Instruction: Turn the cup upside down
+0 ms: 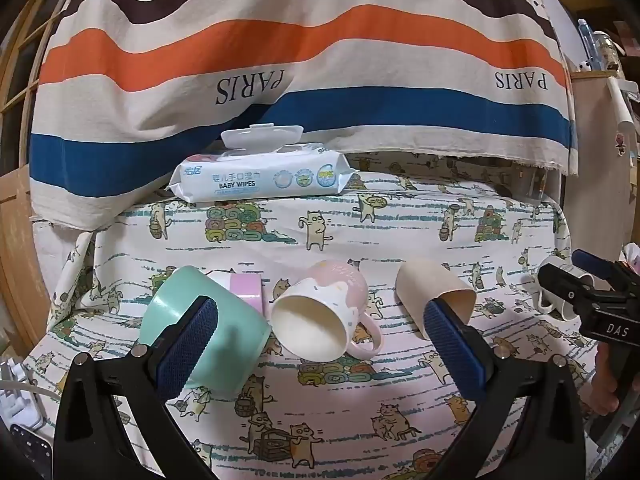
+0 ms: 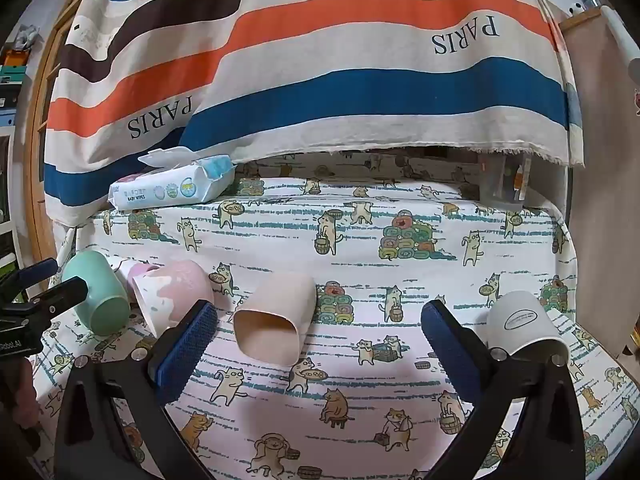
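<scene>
as cups lay tipped on their sides on the cat-print surface [image 2: 360,240] | left tool [image 1: 320,320] spread wide, holding nothing, framed pink mug [image 1: 324,312], mouth toward camera | right tool [image 2: 320,328] likewise agape, empty, near beige cup [image 2: 276,320] | likely staged for upending

Left tongs [image 1: 320,344] standing wide apart over the cat-print table [image 1: 360,420], framing the pink mug [image 1: 320,316] lying on its side, mouth facing the camera. Mint cup [image 1: 200,328] lying at 9 o'clock, beige cup [image 1: 436,296] at 2 o'clock, baby wipes [image 1: 260,178] resting at 12 o'clock.
</scene>
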Available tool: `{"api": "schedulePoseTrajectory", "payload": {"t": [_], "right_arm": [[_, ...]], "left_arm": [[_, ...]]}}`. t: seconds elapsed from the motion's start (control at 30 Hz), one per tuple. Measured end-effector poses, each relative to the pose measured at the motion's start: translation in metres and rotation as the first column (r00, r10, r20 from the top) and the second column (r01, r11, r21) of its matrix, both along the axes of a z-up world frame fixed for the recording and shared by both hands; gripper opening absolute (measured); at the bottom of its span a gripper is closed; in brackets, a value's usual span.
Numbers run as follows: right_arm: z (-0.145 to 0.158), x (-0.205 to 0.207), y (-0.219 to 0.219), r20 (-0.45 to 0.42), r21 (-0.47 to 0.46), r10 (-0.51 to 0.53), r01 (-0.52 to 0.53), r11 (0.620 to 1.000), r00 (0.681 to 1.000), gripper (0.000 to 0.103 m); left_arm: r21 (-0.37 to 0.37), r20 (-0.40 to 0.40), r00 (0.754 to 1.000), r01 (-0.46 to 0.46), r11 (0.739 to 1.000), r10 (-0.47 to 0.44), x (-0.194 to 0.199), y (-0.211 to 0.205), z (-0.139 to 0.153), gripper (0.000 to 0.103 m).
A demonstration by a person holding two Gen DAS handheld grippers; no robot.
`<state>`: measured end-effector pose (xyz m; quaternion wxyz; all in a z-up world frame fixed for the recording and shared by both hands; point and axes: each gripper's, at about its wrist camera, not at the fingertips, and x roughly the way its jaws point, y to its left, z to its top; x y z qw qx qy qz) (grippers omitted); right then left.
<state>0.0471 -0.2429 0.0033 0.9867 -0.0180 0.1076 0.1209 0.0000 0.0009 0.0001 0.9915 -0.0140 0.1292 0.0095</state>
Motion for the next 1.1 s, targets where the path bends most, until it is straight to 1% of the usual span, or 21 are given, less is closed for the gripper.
{"api": "schedulePoseTrajectory", "payload": {"t": [0.1,0.17,0.5,0.57,0.97,1.1], "right_arm": [[0.0016,-0.0038,0.0008,0.003,0.0,-0.003,0.003,1.0,1.0,0.102],[-0.0013,0.002,-0.001,-0.009,-0.005,-0.003,0.003,1.0,1.0,0.102],[-0.0012,0.0017,-0.0008,-0.009,-0.003,-0.003,0.003,1.0,1.0,0.102],[-0.0014,0.0016,-0.0009,-0.008,-0.003,-0.005,0.005,1.0,1.0,0.102],[-0.0021,0.002,-0.0006,-0.011,-0.003,-0.004,0.004,1.0,1.0,0.102],[-0.0011,0.0046,0.0002,-0.018,-0.004,-0.006,0.006,1.0,1.0,0.102]], "left_arm": [[-0.008,-0.001,1.0,-0.007,1.0,0.007,-0.0005,0.0024,0.0004,0.102],[-0.007,0.001,1.0,-0.01,1.0,0.01,-0.0014,0.0027,0.0008,0.102],[-0.008,-0.002,1.0,0.004,1.0,-0.004,0.0002,0.0073,0.0078,0.102],[0.001,0.006,1.0,0.004,1.0,-0.004,-0.0001,0.0004,0.0022,0.102],[0.004,0.01,1.0,0.004,1.0,-0.004,-0.0013,-0.0011,0.0034,0.102],[0.01,0.025,1.0,0.004,1.0,-0.004,-0.0031,-0.0017,0.0047,0.102]]}}
